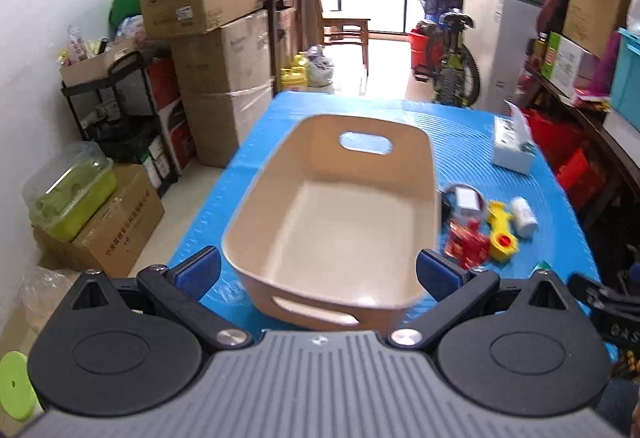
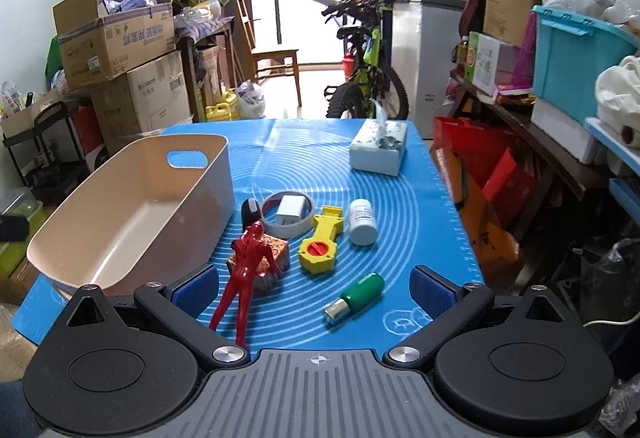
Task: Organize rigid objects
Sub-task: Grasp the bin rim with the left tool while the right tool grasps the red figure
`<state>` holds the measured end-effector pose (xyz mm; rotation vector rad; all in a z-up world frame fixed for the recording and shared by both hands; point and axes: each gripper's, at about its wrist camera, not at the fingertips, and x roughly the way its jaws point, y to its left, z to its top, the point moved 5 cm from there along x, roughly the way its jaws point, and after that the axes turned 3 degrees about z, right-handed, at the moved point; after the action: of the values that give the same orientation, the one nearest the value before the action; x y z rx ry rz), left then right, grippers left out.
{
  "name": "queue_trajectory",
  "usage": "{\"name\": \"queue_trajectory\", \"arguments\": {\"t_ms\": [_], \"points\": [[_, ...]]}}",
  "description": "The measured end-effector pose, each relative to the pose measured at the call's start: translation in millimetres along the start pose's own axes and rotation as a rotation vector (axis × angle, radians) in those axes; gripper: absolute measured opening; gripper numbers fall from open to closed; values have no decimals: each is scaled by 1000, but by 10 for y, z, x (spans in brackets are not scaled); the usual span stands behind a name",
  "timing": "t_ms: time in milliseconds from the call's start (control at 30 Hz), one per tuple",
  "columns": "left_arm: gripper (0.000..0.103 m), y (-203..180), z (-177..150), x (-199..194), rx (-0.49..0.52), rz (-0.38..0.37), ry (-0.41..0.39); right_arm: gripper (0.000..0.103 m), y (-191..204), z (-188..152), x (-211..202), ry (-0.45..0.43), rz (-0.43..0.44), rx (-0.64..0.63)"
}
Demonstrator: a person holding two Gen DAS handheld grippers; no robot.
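An empty beige bin (image 1: 332, 213) with handle slots sits on the blue mat; it also shows at the left in the right wrist view (image 2: 132, 213). My left gripper (image 1: 318, 272) is open above its near rim. My right gripper (image 2: 314, 288) is open and empty above the mat. Before it lie a red figure (image 2: 246, 270), a green cylinder with a silver cap (image 2: 356, 298), a yellow toy with a red knob (image 2: 320, 244), a white bottle (image 2: 362, 222), a tape ring (image 2: 286, 217) around a white charger and a small orange box (image 2: 276, 252).
A tissue box (image 2: 378, 147) stands at the mat's far right. The blue mat (image 2: 420, 205) covers the table. Cardboard boxes (image 2: 120, 49) stack at the left, a bicycle (image 2: 368, 73) stands behind, and cluttered shelves (image 2: 560, 117) line the right.
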<state>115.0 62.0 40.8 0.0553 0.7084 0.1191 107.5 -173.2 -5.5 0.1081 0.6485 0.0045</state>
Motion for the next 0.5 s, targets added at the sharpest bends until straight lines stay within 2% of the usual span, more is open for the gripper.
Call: {"name": "queue_trajectory", "arguments": {"t_ms": [100,367,500], "points": [[103,88,101,151,19,55,6,101,5,35,169,27,19,10],[103,326,369,522,15,99,2,101,93,108,704,109,45,15],[102,421,437,776,31,104,41,101,143,103,974,154,42,17]]}}
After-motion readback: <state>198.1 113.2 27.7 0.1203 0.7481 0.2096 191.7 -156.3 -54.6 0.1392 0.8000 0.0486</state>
